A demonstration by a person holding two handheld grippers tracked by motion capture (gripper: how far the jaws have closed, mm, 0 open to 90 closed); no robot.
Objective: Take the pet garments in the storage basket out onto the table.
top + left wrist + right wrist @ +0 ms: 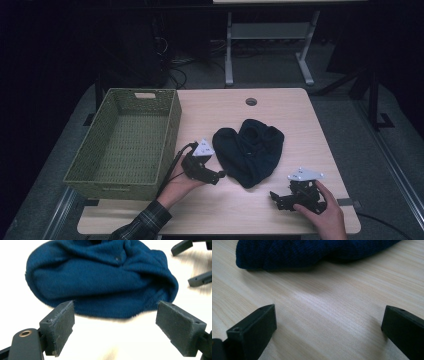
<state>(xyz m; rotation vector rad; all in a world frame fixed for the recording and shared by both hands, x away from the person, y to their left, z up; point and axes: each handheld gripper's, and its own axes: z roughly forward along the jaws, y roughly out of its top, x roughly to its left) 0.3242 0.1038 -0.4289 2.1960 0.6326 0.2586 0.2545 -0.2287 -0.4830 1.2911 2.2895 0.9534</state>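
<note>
A dark blue knitted garment (248, 149) lies crumpled in the middle of the wooden table (300, 120). My left gripper (218, 176) sits just left of its lower edge, jaws wide apart and empty; in the left gripper view (115, 323) the blue knit (100, 277) lies a short way beyond the pads, apart from them. My right gripper (276, 198) rests near the table's front right, open, pointing left toward the cloth. In the right gripper view (328, 322) bare wood lies between the jaws and the knit's edge (294, 252) is farther off.
A green woven basket (170, 130) stands on the table's left side, nothing visible inside. A round cable hole (251, 101) is at the table's back. The right gripper's black fingers (197, 280) show at the top right of the left gripper view. Desk legs stand on the floor behind.
</note>
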